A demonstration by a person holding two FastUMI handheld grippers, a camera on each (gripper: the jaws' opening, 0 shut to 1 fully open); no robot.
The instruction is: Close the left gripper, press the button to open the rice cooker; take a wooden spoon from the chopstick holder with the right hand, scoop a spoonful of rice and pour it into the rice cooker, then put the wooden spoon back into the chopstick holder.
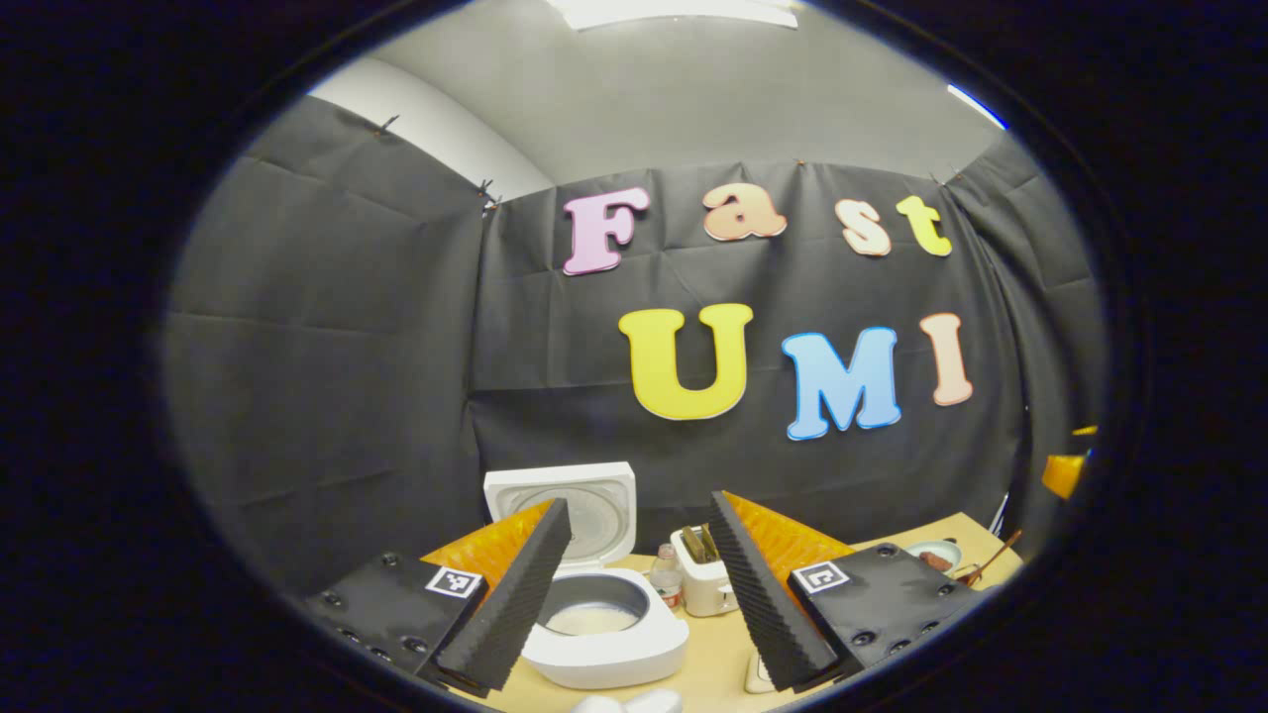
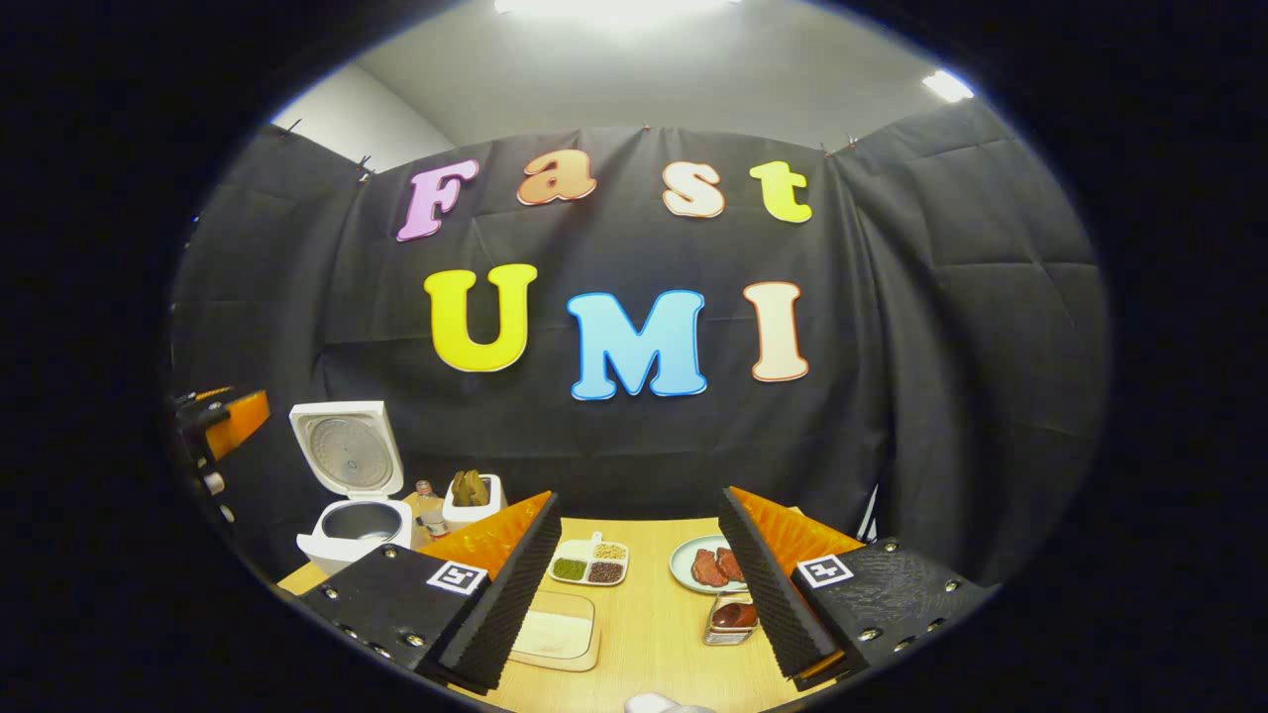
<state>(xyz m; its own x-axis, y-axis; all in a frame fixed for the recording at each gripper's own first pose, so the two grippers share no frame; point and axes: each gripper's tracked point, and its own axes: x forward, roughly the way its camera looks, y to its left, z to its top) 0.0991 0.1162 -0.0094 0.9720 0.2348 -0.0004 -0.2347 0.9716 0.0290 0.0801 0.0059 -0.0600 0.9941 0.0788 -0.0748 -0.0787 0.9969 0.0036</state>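
Observation:
The white rice cooker (image 1: 604, 649) stands with its lid (image 1: 584, 500) raised, and whitish rice lies in its pot (image 1: 592, 620). My left gripper (image 1: 639, 510) hovers just in front of it, open, with nothing between its fingers. The white chopstick holder (image 1: 703, 584) with brown wooden utensils stands right of the cooker. My right gripper (image 2: 639, 500) is open and empty above the table's middle. From there the open rice cooker (image 2: 355, 520) is at the far left, and the chopstick holder (image 2: 474, 503) with wooden utensils (image 2: 471, 486) is beside it. A shallow tray of rice (image 2: 555, 631) lies near the right gripper's left finger.
A small bottle (image 2: 426, 503) stands between cooker and holder. On the wooden table (image 2: 654, 644) are a divided dish of beans (image 2: 589, 562), a plate with meat (image 2: 713, 566) and a small dish of brown sauce (image 2: 733, 616). Part of the other gripper (image 2: 223, 416) shows at the left edge.

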